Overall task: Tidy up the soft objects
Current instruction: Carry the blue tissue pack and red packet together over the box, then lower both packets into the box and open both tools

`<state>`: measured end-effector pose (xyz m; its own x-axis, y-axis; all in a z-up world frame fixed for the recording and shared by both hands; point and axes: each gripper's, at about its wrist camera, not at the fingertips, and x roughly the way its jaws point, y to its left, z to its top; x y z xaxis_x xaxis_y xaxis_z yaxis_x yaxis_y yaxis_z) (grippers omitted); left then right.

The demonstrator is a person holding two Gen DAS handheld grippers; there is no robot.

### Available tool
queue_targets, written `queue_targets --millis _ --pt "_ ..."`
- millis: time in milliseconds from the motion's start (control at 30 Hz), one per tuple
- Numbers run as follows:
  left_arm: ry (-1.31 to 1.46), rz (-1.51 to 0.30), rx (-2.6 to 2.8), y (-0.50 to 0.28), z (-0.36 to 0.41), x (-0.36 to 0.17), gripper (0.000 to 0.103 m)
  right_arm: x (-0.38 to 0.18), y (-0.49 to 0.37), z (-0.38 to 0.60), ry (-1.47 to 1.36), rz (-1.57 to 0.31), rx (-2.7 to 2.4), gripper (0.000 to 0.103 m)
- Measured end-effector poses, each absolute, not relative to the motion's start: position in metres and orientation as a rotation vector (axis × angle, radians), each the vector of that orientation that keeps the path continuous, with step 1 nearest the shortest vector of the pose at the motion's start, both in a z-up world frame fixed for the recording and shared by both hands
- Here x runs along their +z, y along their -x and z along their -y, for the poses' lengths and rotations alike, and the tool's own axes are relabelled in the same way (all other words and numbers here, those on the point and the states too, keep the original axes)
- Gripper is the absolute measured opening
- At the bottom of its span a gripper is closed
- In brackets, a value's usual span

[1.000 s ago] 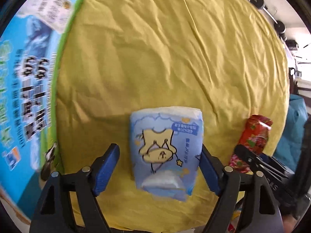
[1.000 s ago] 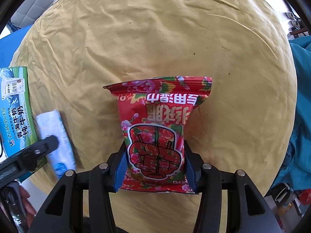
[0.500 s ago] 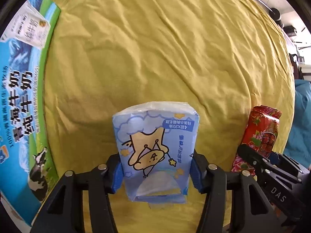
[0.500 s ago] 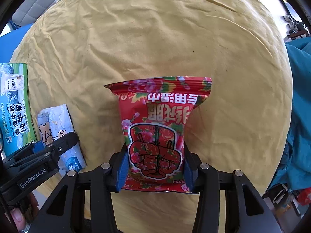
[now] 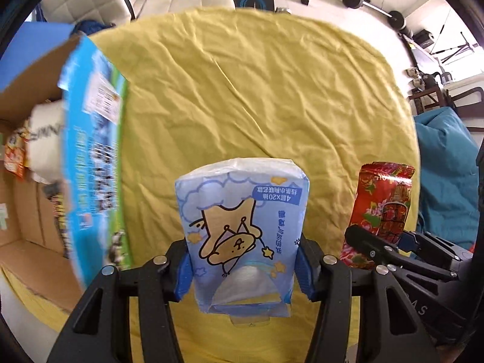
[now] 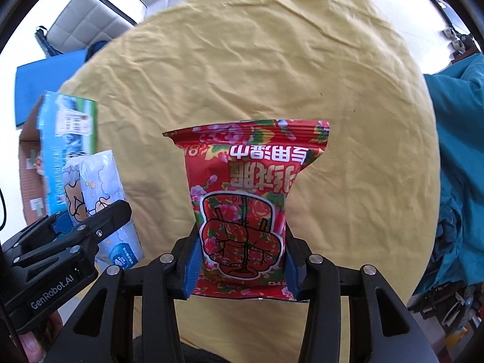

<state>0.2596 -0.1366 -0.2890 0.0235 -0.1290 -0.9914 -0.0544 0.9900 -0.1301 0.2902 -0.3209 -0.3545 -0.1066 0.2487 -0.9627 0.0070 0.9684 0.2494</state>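
My left gripper (image 5: 243, 264) is shut on a light blue tissue pack (image 5: 242, 227) with a cartoon bear, held up above the round table's yellow cloth (image 5: 257, 90). My right gripper (image 6: 240, 267) is shut on a red flowered wet-wipes pack (image 6: 245, 199), also lifted above the cloth (image 6: 257, 60). Each pack shows in the other view: the red pack (image 5: 382, 202) at the right of the left wrist view, the tissue pack (image 6: 103, 199) at the left of the right wrist view.
An open cardboard box with a blue printed side (image 5: 90, 157) stands at the table's left edge (image 6: 66, 139), with a white bag (image 5: 45, 139) and an orange packet (image 5: 13, 154) inside. A teal cloth heap (image 6: 459, 151) lies right. Gym weights (image 5: 375, 6) stand behind.
My left gripper closed on the tissue pack and lifted it off the cloth. Both grippers rose with their packs, so the table looks farther and the box's inside shows.
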Motion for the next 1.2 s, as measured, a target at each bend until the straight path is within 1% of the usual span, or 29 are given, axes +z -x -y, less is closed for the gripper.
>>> queue_targets --millis 200,333,467,667,767,900,1033,1200 --pt "0.121 -1.461 -0.084 -0.25 0.104 -0.239 0.052 -0.306 -0.269 0.3 -0.201 -1.592 0.218 0.047" --pt "0.118 -1.422 -0.09 -0.249 0.065 -0.221 0.052 -0.274 -0.255 0.276 -0.216 -1.546 0.23 0.047" --pt "0.111 -1.384 -0.083 -0.238 0.018 -0.199 0.052 -0.241 -0.253 0.233 -0.242 -1.506 0.253 0.047" --pt "0.162 -1.383 -0.061 -0.223 -0.061 -0.188 0.052 -0.213 -0.245 0.152 -0.248 -1.464 0.317 0.047" --pt "0.17 -1.384 -0.037 -0.217 -0.101 -0.185 0.052 -0.208 -0.24 0.116 -0.251 -1.459 0.349 0.047" --pt "0.189 -1.406 0.002 -0.211 -0.149 -0.196 0.052 -0.209 -0.231 0.059 -0.234 -1.479 0.405 0.047" --pt "0.23 -1.46 0.017 -0.212 -0.187 -0.217 0.052 -0.215 -0.225 0.009 -0.205 -1.498 0.435 0.047" --pt "0.255 -1.54 0.017 -0.226 -0.215 -0.255 0.052 -0.239 -0.224 -0.038 -0.185 -1.519 0.443 0.047"
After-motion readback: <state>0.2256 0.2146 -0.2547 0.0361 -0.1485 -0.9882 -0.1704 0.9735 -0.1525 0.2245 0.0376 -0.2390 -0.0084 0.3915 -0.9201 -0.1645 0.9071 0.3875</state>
